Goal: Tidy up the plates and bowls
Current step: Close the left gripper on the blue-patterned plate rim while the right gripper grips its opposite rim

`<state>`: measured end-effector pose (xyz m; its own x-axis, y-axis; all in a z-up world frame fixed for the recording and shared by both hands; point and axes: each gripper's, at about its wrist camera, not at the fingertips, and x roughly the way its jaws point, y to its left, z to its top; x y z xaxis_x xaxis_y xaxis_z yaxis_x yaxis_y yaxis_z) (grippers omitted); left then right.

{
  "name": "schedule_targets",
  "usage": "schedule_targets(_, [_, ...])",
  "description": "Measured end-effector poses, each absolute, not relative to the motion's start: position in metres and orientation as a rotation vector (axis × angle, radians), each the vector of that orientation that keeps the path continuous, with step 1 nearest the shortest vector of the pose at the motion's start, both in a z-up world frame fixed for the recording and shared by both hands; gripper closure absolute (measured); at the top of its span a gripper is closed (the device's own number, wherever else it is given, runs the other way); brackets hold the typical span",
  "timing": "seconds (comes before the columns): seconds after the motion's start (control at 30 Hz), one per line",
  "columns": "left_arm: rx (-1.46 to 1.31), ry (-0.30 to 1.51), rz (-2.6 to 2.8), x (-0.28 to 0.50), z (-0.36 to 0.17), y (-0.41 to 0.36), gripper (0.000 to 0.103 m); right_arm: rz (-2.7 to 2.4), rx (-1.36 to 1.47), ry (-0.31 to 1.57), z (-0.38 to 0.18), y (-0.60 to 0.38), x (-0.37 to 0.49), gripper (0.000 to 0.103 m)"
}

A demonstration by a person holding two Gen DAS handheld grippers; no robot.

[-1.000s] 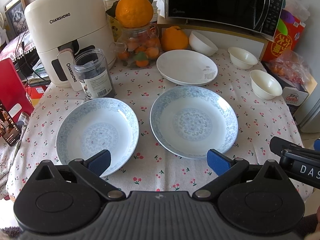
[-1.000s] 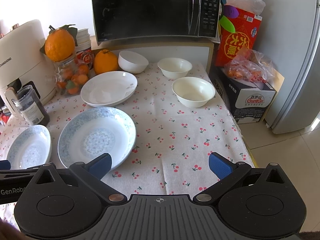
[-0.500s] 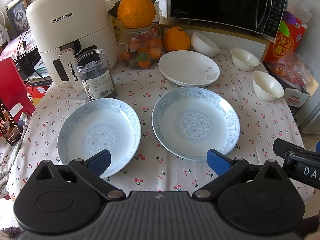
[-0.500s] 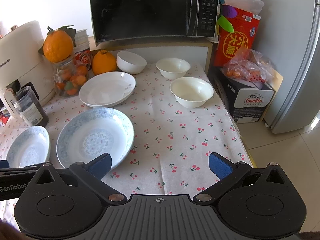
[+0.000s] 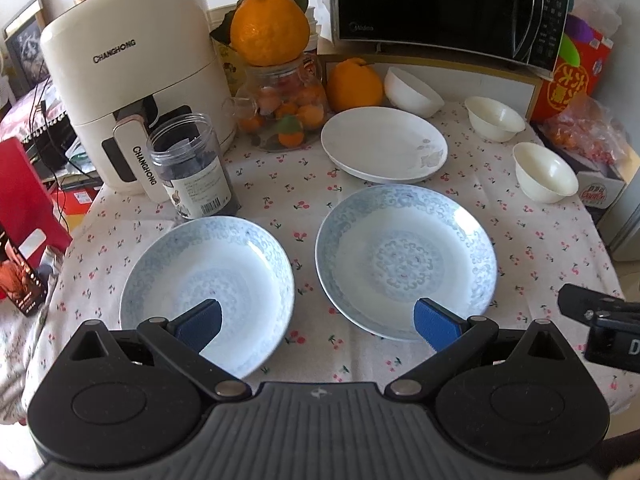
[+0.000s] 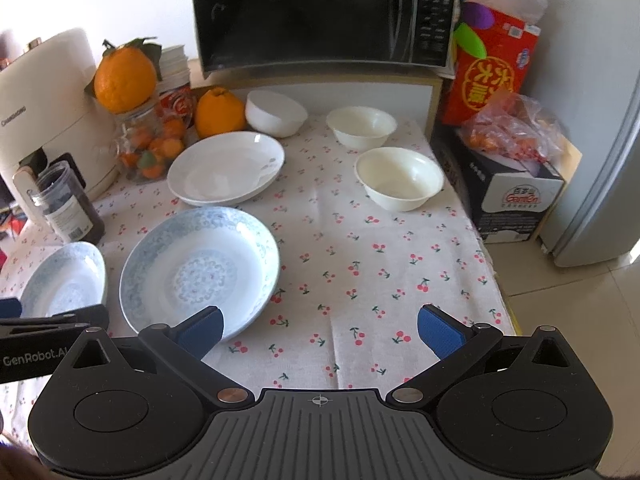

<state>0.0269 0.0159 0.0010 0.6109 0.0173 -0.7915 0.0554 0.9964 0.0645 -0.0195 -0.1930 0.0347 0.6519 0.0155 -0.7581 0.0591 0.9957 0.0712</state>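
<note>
Two blue-patterned plates lie side by side on the cherry-print cloth: the left one and the right one. Behind them sits a plain white plate. Three white bowls stand at the back right: one tilted by the wall, a middle one and a nearer one. My left gripper hovers open above the near edges of both blue plates, holding nothing. My right gripper hangs open over bare cloth, its left pad above the right blue plate.
An air fryer, a dark jar and a glass jar of small oranges crowd the back left. A microwave stands on a shelf behind the bowls. Boxes and a bagged fruit pile lie past the table's right edge.
Both grippers drifted slightly; the scene shifts a little down and left in the views. No dish has moved and both grippers stay open.
</note>
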Motion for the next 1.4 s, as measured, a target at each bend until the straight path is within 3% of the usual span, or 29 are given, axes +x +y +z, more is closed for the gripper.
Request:
schedule_targets(0.6, [0.185, 0.91, -0.263, 0.079, -0.017, 0.015, 0.001, 0.302, 0.222, 0.972, 0.002, -0.211, 0.054, 0.0])
schedule_targets(0.73, [0.188, 0.91, -0.298, 0.094, -0.028, 0.018, 0.009, 0.363, 0.249, 0.928, -0.011, -0.211, 0.062, 0.0])
schedule_targets(0.93, [0.114, 0.97, -0.357, 0.115, -0.041, 0.028, 0.023, 0.375, 0.346, 1.007, -0.035, -0.212, 0.084, 0.002])
schedule_targets(1.1, [0.084, 0.98, -0.377, 0.123, -0.048, 0.032, 0.042, 0.357, 0.397, 1.042, -0.047, -0.215, 0.09, 0.019])
schedule_targets(1.2, [0.097, 0.989, -0.382, 0.126, -0.051, 0.03, 0.054, 0.359, 0.411, 1.055, -0.052, -0.214, 0.091, 0.039])
schedule_targets(1.27, [0.107, 1.001, -0.375, 0.128, -0.054, 0.029, 0.059, 0.35, 0.412, 1.064, -0.055, -0.212, 0.091, 0.057])
schedule_targets(1.4, [0.121, 1.028, -0.355, 0.132, -0.061, 0.03, 0.071, 0.334, 0.42, 1.082, -0.06, -0.209, 0.094, 0.072])
